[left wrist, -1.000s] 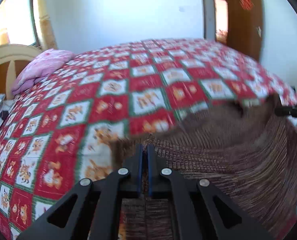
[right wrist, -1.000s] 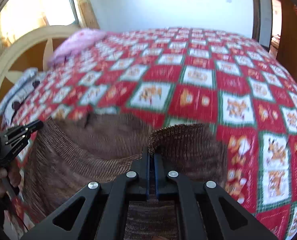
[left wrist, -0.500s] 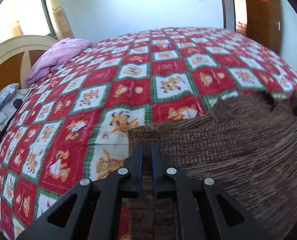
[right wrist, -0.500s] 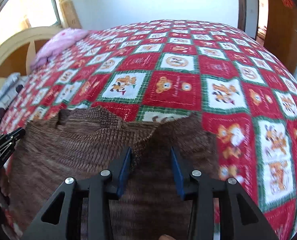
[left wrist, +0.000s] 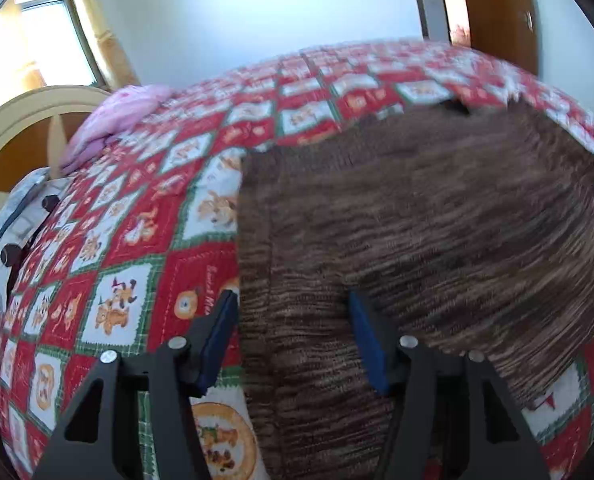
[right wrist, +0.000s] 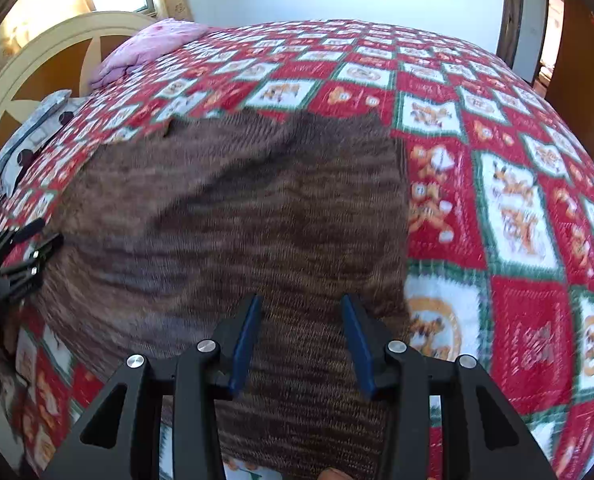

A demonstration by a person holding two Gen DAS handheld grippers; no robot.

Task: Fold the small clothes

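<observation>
1. Between both sets of tongs lies the brown knitted garment, spread flat on the red patchwork bedspread and running broadly side to side from one hand's tool to the other.
2. Left gripper: its jaws have just been opening and now stand well apart, straddling the garment's left edge strip without pinching it.
3. Right gripper: jaws parted rather less wide, over the cloth near its right edge, gripping nothing.
4. Each tool sits by its own near corner, so neither is nearer overall; the next fold would likely start from these edges.
5. Blur makes it hard to tell which end is the neckline.
6. Beyond are a pink pillow, a cream headboard, white wall and a wooden door.
</observation>
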